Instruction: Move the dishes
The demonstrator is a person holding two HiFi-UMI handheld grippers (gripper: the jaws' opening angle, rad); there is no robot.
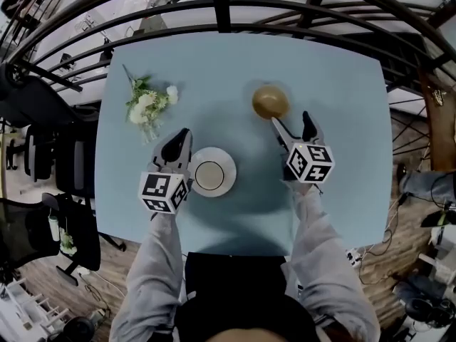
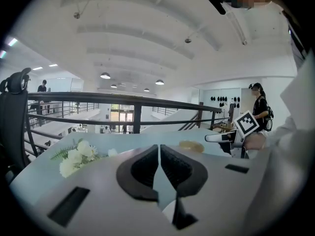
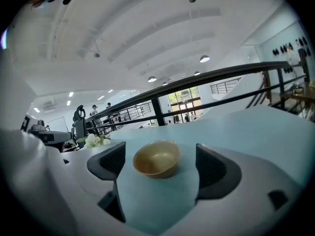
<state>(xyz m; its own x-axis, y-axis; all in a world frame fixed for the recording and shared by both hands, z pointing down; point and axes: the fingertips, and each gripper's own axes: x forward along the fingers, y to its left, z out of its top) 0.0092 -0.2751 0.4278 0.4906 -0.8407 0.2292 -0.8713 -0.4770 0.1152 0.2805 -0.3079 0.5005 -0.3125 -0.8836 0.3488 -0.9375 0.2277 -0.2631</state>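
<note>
Blue table (image 2: 128, 144) bears bowl (image 2: 192, 145), half hidden behind left gripper (image 2: 159, 152).

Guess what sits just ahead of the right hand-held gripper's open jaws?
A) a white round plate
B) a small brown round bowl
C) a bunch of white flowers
B: in the right gripper view, the small brown round bowl sits on the light blue table just ahead of the right hand-held gripper, seen between its wide-apart jaws.
</note>
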